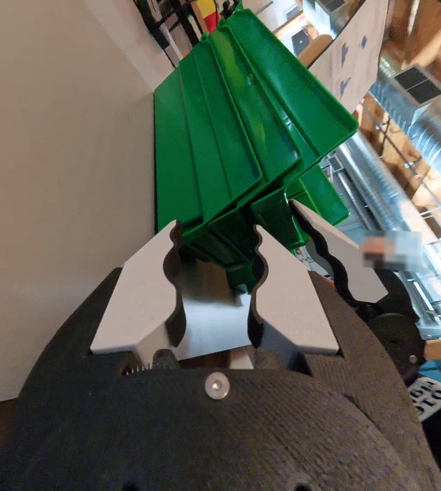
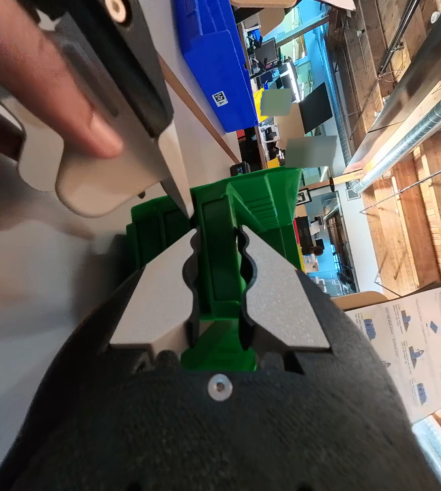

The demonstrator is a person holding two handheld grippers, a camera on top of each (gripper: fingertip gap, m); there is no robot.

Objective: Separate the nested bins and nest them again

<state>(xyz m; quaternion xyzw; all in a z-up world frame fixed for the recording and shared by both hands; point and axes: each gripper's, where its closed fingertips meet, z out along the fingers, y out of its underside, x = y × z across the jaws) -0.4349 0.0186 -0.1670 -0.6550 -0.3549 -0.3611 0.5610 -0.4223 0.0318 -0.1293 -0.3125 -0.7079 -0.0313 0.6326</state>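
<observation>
A stack of green nested bins (image 1: 240,138) lies tipped against the white bench (image 1: 54,159), the rims fanned out like steps.

The left gripper (image 1: 215,265) has its fingers (image 1: 145,292) set around the near end of the lower bins. A gap shows between the pads, and the green plastic fills only part of it, so I cannot tell whether they are pinching.

The right gripper (image 2: 216,279) has its fingers (image 2: 280,300) closed onto a flange of the outermost green bin (image 2: 219,265), the plastic filling the space between the pads. The tip of the left gripper's finger touches the stack just beyond, and the person's hand (image 2: 54,87) is on that tool.

A blue bin (image 2: 214,66) lies far off on the bench, and a printed sheet (image 2: 413,345) hangs to the right.

This looks like the separating step: one tool steadies the stack while the other takes the outer bin. The next move probably calls for pulling that bin straight along the nesting direction, without twisting, so that the rims do not bind.
</observation>
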